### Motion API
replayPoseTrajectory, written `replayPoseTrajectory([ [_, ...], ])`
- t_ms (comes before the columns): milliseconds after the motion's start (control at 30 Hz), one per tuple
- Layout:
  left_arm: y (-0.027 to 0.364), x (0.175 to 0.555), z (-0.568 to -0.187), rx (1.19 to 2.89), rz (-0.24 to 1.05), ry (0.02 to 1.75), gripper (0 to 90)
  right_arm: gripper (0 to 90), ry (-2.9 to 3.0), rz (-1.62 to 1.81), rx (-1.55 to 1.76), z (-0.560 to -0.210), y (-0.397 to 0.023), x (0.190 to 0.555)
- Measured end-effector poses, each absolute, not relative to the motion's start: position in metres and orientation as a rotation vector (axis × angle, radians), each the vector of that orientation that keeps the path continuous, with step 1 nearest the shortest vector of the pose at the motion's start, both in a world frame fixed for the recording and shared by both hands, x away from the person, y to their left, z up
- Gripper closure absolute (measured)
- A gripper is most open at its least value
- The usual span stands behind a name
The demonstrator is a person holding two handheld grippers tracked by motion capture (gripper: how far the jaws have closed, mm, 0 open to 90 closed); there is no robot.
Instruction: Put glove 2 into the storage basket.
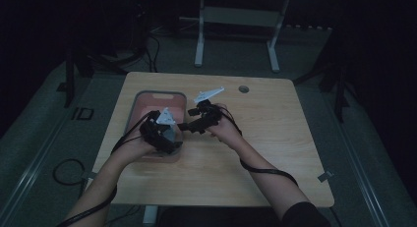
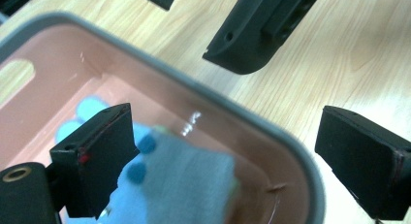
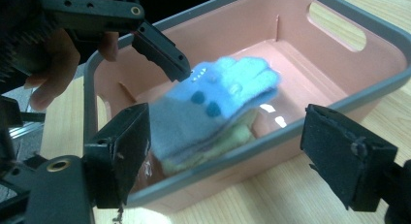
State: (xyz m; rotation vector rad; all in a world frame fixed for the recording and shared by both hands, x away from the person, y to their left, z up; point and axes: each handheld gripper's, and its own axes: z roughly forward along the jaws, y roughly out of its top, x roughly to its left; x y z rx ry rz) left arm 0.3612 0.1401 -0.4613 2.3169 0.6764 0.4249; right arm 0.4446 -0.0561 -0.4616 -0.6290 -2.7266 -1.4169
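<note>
Left gripper (image 1: 173, 138) hung over the near right corner of the pink bin (image 1: 139, 100), jaws spread wide with nothing between them. In its own view I saw one jaw over the bin's inside and the other out over the wooden table (image 2: 339, 49), the grey rim (image 2: 213, 95) running between the two. Right gripper (image 1: 184, 126) stood just right of the bin, pointing left toward it, jaws likewise wide apart and empty; in the right gripper view (image 3: 223, 156) the bin's near wall sat between its jaws.

The blue glove (image 3: 213, 105) lay inside the bin, on the bottom near that same wall. I noted darker blue dots on it and a grey cuff end; it rested on top of something pale yellow (image 3: 218, 146), which I could not make out further. In the left gripper view the glove (image 2: 179, 180) showed below the left jaw, not touched by either pad.

The left gripper's tip (image 3: 167, 56) showed just above the glove's fingers, apart from it. Both forearms came in from the near edge of the table, cables trailing.
</note>
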Motion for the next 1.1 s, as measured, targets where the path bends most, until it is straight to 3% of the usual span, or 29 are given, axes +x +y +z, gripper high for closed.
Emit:
replayPoseTrajectory([
  [1100,0.066,0.353,-0.453,2.33,0.362,0.457,7.7,18.4,-2.761,-1.42,-0.75,-0.472,-0.138,0.435],
])
